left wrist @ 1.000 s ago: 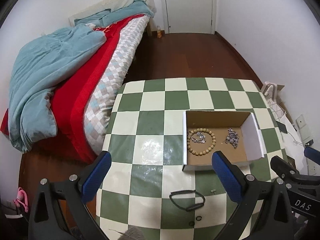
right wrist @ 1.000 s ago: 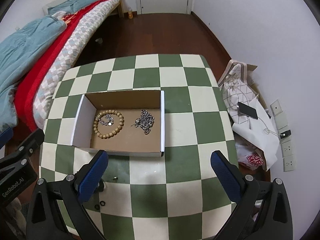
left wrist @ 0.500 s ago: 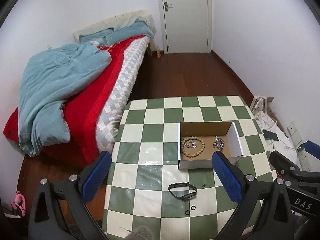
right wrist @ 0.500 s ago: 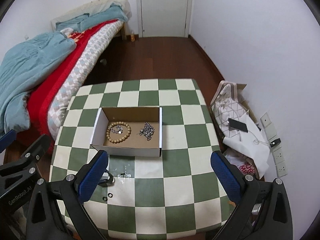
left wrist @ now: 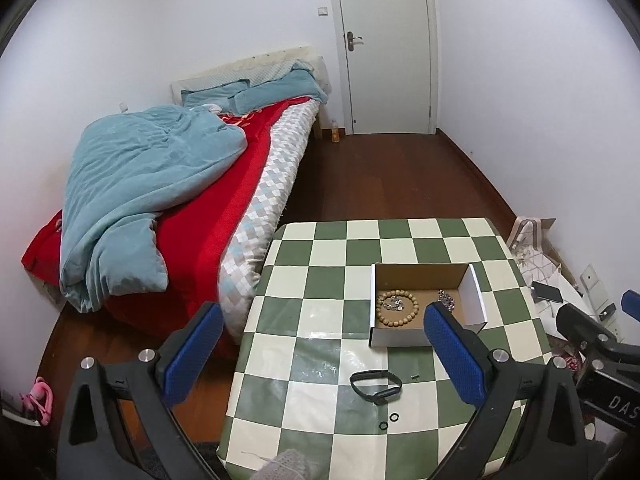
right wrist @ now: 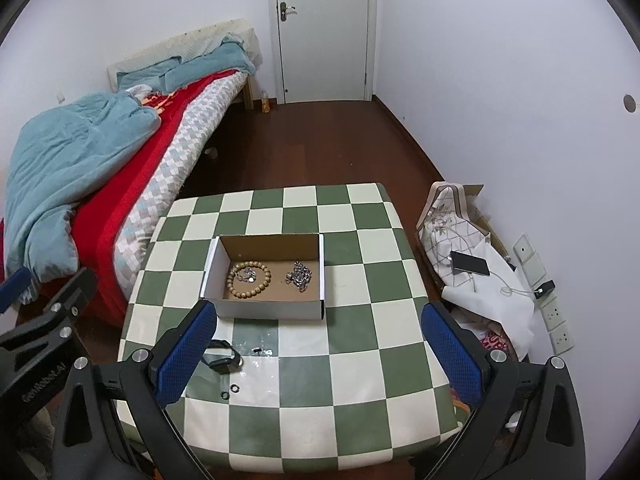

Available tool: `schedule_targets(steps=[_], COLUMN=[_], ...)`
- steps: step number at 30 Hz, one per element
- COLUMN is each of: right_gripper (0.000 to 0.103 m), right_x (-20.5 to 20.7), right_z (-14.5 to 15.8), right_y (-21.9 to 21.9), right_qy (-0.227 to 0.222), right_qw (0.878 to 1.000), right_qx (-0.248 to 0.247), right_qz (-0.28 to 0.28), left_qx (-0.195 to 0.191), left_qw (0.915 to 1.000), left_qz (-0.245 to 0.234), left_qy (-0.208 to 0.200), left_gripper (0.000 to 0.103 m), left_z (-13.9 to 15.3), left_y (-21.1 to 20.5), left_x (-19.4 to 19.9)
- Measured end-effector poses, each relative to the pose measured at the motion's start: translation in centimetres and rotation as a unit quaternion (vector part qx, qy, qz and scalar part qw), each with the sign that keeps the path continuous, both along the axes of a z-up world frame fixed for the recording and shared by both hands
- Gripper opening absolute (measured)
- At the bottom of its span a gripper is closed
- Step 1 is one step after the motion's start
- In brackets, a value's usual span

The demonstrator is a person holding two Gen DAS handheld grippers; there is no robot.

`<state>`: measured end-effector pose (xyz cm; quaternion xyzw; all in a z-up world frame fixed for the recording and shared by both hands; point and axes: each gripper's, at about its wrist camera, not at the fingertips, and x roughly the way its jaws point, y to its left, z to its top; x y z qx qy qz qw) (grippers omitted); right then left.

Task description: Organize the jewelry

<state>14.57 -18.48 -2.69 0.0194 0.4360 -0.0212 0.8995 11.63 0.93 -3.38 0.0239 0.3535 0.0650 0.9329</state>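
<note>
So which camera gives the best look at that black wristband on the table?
The left wrist view: the black wristband lies whole and unobstructed on the table. In the right wrist view, a blue fingertip of the right gripper hides part of it.

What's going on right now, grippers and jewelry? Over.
Left gripper and right gripper both open, empty, above the table. Bead bracelet and chain in box; black band and two small rings outside. Nothing blocking.

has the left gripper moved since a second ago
Yes. The left gripper has pulled up and back from the table: the cardboard box looks smaller, and the door now shows in full.
</note>
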Motion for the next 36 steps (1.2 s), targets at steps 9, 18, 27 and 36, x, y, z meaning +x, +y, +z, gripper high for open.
schedule_targets(steps=[9,18,27,36], right_gripper=[0.103,0.068,0.054,0.024], right_x=[0.1,1.8,4.8,6.7], right_z=[-4.6,-18.5,-24.0,-25.8], right_y=[0.5,3.3,3.9,6.8], right_qy=[0.046,0.175,0.170,0.156], right_qw=[0.997,0.976,0.969,0.975], right_qx=[0.051,0.122,0.175,0.144], right_qz=[0.020,0.034,0.028,0.069], left_qx=[0.089,0.161,0.161,0.133], left_qw=[0.9939,0.9763,0.9676,0.9647], left_qz=[0.063,0.094,0.110,0.112], left_qy=[0.018,0.110,0.161,0.198], left_gripper=[0.102,0.102,0.102,0.102], left_z=[-4.4,-12.7,-16.6,-18.8], left_y=[1.7,4.5,6.1,6.3], left_x=[0.4,1.9,3.6,5.2])
